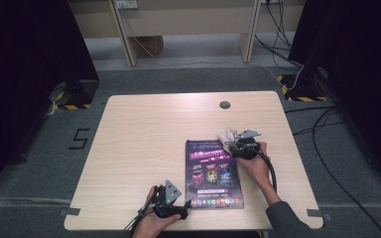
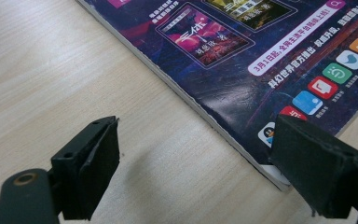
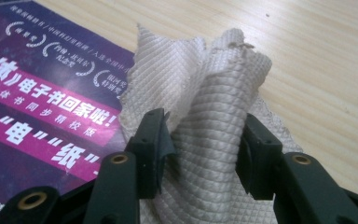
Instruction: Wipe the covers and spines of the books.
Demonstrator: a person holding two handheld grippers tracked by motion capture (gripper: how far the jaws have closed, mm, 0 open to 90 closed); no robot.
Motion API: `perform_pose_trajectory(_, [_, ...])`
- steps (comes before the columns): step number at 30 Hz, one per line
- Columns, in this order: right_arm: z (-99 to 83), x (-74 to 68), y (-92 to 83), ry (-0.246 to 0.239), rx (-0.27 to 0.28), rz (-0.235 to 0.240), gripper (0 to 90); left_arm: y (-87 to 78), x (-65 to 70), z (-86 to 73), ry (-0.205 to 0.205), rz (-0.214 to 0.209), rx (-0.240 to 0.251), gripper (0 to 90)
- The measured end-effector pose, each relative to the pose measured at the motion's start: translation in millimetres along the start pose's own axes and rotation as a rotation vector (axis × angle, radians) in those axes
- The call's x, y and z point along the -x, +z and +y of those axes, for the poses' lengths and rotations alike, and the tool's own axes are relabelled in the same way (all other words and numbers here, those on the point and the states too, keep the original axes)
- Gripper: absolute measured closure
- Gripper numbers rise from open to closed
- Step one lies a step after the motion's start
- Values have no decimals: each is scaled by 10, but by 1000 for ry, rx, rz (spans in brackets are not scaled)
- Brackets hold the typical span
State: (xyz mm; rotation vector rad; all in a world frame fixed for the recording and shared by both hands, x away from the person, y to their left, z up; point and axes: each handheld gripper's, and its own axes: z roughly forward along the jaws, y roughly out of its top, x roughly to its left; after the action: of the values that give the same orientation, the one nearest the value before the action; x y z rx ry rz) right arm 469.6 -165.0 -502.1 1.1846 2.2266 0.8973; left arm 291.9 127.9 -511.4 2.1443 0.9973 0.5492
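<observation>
The right tongs (image 3: 200,144) hold a bunched white cloth (image 3: 209,126), their pads pressed into its quilted folds from either side, so the cloth stands up between them and spills down toward the surface (image 1: 144,144). It sits just past the far right corner of the magazine (image 1: 212,171), and from these tongs the purple cover lies to the left and toward the person, its long axis running away from the person. The likely job is wiping that cover, so the coming stroke would carry the cloth leftward onto it; the right hand is much the nearer. The left tongs (image 2: 191,154) stand wide and hold nothing, straddling the magazine's near left corner, one pad over the cover and the other over bare wood.
</observation>
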Motion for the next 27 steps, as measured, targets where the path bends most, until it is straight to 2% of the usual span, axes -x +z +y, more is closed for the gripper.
perform_pose_trajectory(2, [-7, 17, 0, 27, 1, 14, 574, -3, 1, -1, 2, 2, -2, 149])
perform_pose_trajectory(5, [-8, 28, -7, 25, 3, 32, 627, -4, 3, -3, 5, 2, 1, 149])
perform_pose_trajectory(10, [13, -16, -47, -18, -10, 35, 730, -6, 7, -8, 10, 1, 8, 154])
perform_pose_trajectory(13, [33, -25, -112, -27, 8, 40, 755, -10, 13, -8, 17, 5, 9, 160])
perform_pose_trajectory(19, [79, 46, -377, -5, 74, 51, 763, -7, 9, -10, 22, 1, 13, 160])
perform_pose_trajectory(23, [75, 163, -590, 13, 117, 39, 768, -5, 9, -12, 24, 0, 17, 160])
perform_pose_trajectory(27, [0, 294, -745, 33, 123, 19, 769, -5, 8, -12, 25, -1, 17, 161])
